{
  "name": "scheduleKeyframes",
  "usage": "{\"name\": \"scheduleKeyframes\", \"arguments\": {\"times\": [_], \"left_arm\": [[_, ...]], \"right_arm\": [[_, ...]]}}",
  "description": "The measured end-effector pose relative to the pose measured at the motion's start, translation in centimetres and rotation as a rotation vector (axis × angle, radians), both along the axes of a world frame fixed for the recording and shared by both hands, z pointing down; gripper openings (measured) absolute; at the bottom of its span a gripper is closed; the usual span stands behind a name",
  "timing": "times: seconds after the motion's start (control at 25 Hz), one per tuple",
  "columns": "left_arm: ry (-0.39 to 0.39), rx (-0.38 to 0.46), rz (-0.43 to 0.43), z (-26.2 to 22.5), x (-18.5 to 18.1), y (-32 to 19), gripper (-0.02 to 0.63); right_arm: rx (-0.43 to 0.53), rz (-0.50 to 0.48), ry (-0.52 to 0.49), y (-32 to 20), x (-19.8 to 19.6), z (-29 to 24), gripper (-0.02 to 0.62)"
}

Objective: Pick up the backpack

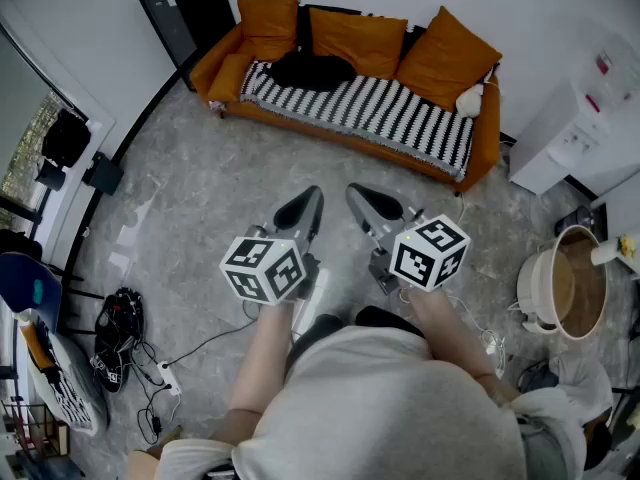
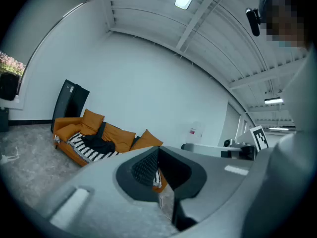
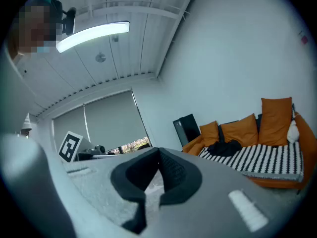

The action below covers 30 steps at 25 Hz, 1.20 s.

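Observation:
A black backpack [image 1: 312, 70] lies slumped on the striped seat of an orange sofa [image 1: 300, 118], against the back cushions at the far side of the room. It also shows in the left gripper view [image 2: 99, 143] and in the right gripper view [image 3: 225, 148]. Both grippers are held side by side over the grey floor, well short of the sofa and pointing toward it. The left gripper [image 1: 306, 208] has its jaws together with nothing between them. So does the right gripper [image 1: 364, 203].
A black cabinet [image 1: 185, 13] stands left of the sofa and a white dispenser [image 1: 590, 118] to its right. A round bin [image 1: 565, 283] sits at the right. Cables and a power strip [image 1: 165, 378] trail on the floor at left, near dark gear [image 1: 118, 333]. A white plush toy [image 1: 470, 100] rests on the sofa's right end.

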<state>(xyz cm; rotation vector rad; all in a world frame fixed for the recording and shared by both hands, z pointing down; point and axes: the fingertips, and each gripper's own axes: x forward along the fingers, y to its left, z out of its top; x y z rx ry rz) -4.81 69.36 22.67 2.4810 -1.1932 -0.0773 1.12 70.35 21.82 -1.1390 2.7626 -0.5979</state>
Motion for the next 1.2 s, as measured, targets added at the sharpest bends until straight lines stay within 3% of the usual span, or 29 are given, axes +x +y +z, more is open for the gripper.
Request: {"name": "scheduleKeyframes", "arguments": {"times": [0.36, 0.56, 0.68, 0.88, 1.2], "left_arm": [[-0.044, -0.015, 0.04, 0.3, -0.7, 0.0, 0.008], [-0.009, -0.019, 0.047, 0.7, -1.3, 0.1, 0.008], [0.017, 0.005, 0.068, 0.5, -1.9, 0.0, 0.008], [-0.018, 0.008, 0.128, 0.6, -3.0, -0.4, 0.008], [-0.004, -0.068, 0.138, 2.9, -4.3, -1.5, 0.008]], "right_arm": [[0.001, -0.038, 0.003, -0.1, -1.0, -0.3, 0.003], [0.012, -0.017, -0.044, -0.1, -1.8, -0.6, 0.003], [0.019, -0.058, -0.067, 0.3, -3.0, -1.0, 0.003], [0.076, 0.003, -0.006, 0.2, -4.1, -0.6, 0.003], [0.081, -0.056, 0.073, 0.8, -7.4, 0.5, 0.003]]}}
